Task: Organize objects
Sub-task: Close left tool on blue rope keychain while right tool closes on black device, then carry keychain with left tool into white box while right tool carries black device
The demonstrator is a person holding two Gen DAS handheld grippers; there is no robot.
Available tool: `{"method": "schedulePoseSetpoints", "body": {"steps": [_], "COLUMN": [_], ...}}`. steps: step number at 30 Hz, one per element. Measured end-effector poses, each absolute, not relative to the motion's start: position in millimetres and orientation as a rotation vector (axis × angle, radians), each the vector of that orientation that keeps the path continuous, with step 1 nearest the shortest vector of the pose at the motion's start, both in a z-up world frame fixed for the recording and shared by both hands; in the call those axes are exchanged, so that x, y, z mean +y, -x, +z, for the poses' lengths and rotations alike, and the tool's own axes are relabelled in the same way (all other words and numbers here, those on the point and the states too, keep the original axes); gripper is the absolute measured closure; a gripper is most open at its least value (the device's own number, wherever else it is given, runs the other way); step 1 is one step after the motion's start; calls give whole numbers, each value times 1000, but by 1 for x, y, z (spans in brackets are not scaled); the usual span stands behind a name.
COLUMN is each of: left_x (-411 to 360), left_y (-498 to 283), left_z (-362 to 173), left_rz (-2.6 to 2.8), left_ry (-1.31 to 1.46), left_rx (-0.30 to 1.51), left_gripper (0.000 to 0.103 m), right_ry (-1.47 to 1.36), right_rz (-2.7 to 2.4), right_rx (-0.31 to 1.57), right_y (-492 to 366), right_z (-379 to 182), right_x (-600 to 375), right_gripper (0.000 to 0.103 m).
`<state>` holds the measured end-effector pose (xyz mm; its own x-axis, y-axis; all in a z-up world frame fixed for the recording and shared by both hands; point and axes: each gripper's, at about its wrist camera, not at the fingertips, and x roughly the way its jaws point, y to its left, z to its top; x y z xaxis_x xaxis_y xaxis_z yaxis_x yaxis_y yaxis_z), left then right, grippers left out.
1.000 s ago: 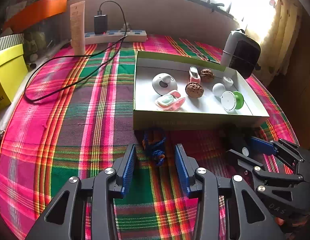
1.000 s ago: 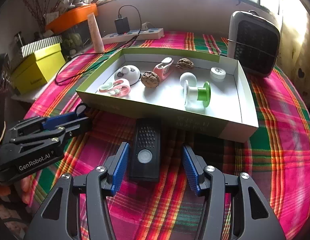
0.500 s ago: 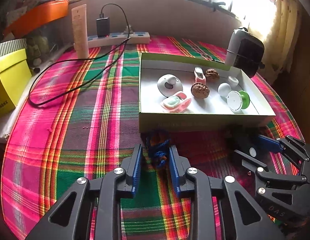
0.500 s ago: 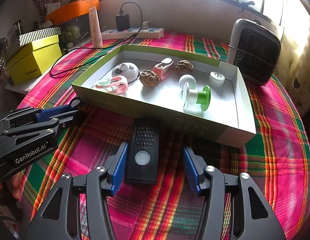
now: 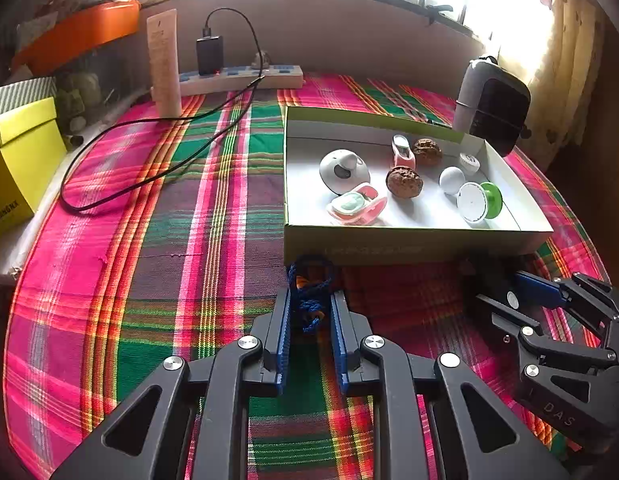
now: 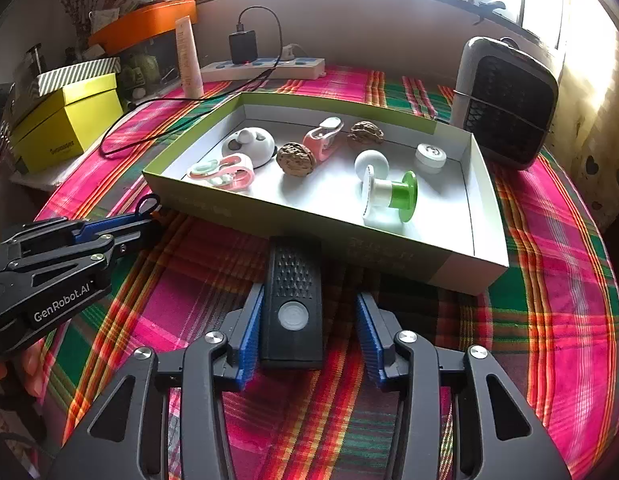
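Observation:
A shallow green-and-white box [image 5: 409,242] [image 6: 485,208] lies on the plaid tablecloth, holding two walnuts, pink clips, white caps and a green-and-white spool [image 6: 389,194]. My left gripper [image 5: 309,312] is shut on a blue cord bundle [image 5: 309,296] just in front of the box's near wall; it also shows in the right wrist view [image 6: 145,220]. My right gripper [image 6: 309,312] is open, its fingers on either side of a black rectangular device [image 6: 295,296] lying against the box's near wall, the left finger close to it.
A small grey heater [image 6: 505,104] stands behind the box at right. A power strip [image 5: 241,78] with a charger and black cable, a cream tube [image 5: 163,64], a yellow box [image 5: 17,160] and an orange tray [image 5: 77,32] sit along the back and left.
My left gripper has closed from open onto the blue cord bundle. My right gripper has stayed open around the black device, edging slightly closer.

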<state>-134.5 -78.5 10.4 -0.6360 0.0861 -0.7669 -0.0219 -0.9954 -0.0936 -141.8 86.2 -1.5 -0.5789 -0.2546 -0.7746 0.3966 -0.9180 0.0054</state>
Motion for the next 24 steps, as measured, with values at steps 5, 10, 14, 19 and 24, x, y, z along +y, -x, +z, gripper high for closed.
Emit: {"method": "schedulePoseSetpoints", "body": {"steps": [5,10,14,19,24], "left_x": [-78,-78,-78,-78,-79], "left_y": [134,133,133,132,132], "left_z": [10,10,10,11,11], "left_rz": [2787,2787,2786,2787,2785], "left_ry": [1311,1311,1311,1311,1311], "left_rx": [-114,-115,-116,-116,-117], "left_gripper": [86,86,86,86,86], "right_ry": [-1180,-1180,-1180,-1181,-1180], "right_rz": [-2492,-2492,-2491,-2490,-2491], "right_rx": [237,228,227,218,221], "right_y": [141,140,140,140,139], "right_z": [-1,-1,-1,-1,-1], "right_x": [86,86,86,86,86], "right_gripper": [73,73,73,73,73]}}
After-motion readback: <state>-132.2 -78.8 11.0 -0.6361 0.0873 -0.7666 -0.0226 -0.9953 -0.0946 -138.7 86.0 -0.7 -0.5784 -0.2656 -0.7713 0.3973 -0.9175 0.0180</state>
